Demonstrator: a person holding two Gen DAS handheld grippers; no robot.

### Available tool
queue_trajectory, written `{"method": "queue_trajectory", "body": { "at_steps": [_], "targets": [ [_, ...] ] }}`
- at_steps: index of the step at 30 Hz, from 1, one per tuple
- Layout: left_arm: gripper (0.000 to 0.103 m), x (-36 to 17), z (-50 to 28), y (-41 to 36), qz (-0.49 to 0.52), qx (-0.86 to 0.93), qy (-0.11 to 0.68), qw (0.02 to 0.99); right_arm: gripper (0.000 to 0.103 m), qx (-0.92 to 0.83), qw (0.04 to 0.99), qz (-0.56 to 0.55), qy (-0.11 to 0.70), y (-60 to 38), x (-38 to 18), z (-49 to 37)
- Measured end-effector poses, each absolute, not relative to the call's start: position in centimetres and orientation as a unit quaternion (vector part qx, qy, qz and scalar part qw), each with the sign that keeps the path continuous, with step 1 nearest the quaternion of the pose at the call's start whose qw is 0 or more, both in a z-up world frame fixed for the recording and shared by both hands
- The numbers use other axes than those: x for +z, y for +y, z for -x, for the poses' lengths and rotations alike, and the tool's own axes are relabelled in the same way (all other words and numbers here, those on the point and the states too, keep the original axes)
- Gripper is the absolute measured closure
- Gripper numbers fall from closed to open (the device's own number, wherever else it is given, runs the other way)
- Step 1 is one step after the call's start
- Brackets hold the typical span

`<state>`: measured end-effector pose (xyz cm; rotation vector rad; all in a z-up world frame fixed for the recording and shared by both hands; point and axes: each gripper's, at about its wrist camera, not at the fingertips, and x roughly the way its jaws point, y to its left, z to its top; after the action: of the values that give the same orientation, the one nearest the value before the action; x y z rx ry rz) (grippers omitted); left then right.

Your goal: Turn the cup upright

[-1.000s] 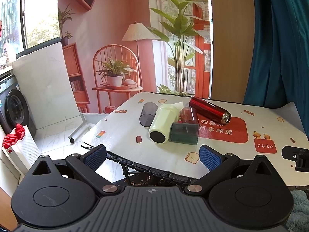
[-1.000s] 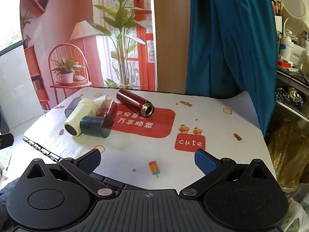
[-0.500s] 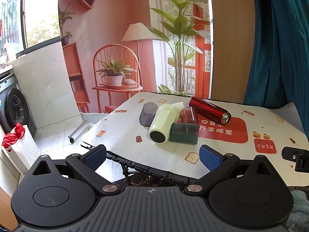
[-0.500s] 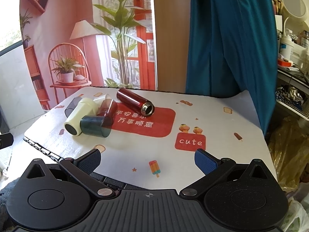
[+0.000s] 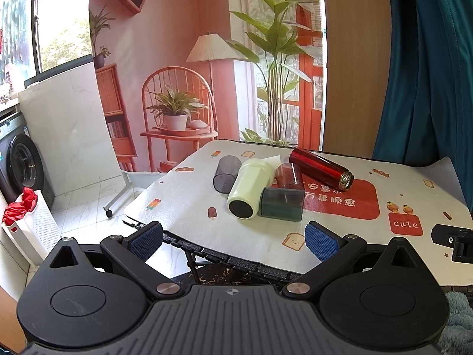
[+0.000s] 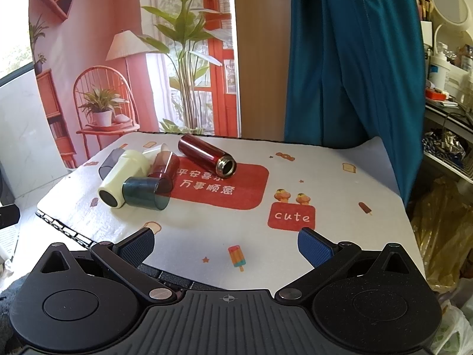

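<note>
Several cups lie on their sides in a cluster on the far left of the table: a cream cup (image 5: 249, 188) (image 6: 122, 176), a dark green see-through cup (image 5: 282, 203) (image 6: 145, 196), a smoky grey cup (image 5: 226, 174) (image 6: 108, 161), a red see-through cup (image 5: 288, 174) (image 6: 163, 167) and a metallic red flask (image 5: 320, 168) (image 6: 206, 158). My left gripper (image 5: 233, 238) is open and empty at the table's near left edge. My right gripper (image 6: 226, 244) is open and empty over the near side of the table, well short of the cups.
The table wears a white mat (image 6: 295, 177) with a red panel and a "cute" patch (image 6: 291, 216). A teal curtain (image 6: 351, 59) hangs behind. A cluttered shelf (image 6: 446, 112) stands at the right. The right gripper's body (image 5: 452, 241) shows at the left view's edge.
</note>
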<state>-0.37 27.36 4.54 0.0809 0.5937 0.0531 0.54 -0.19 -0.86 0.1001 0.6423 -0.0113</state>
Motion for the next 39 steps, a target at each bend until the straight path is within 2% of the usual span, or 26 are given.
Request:
{"method": "queue_trajectory", "body": {
  "at_steps": [14, 22, 26, 33, 39],
  "targets": [
    [0.000, 3.8, -3.5, 26.2, -0.066, 0.004, 0.294, 0.954, 0.000, 0.015, 0.947, -0.056, 0.317, -1.0, -1.2, -4.2],
    [0.000, 2.5, -8.2, 27.1, -0.035, 0.007, 0.316, 0.948, 0.000, 0.046, 0.946, -0.066, 0.315, -1.8, -1.7, -8.1],
    [0.000, 1.1, -10.3, 27.9, 0.001, 0.005, 0.342, 0.940, 0.000, 0.049, 0.946, -0.057, 0.317, -1.6, -2.8, -10.2],
    [0.000, -1.7, -12.7, 28.0, -0.023, 0.018, 0.350, 0.936, 0.000, 0.056, 0.939, -0.055, 0.334, -1.1, -5.1, -13.9],
    [0.000, -3.8, -14.9, 28.6, -0.003, 0.004, 0.368, 0.930, 0.000, 0.059, 0.939, -0.047, 0.335, -0.9, -6.2, -16.2]
  ]
}}
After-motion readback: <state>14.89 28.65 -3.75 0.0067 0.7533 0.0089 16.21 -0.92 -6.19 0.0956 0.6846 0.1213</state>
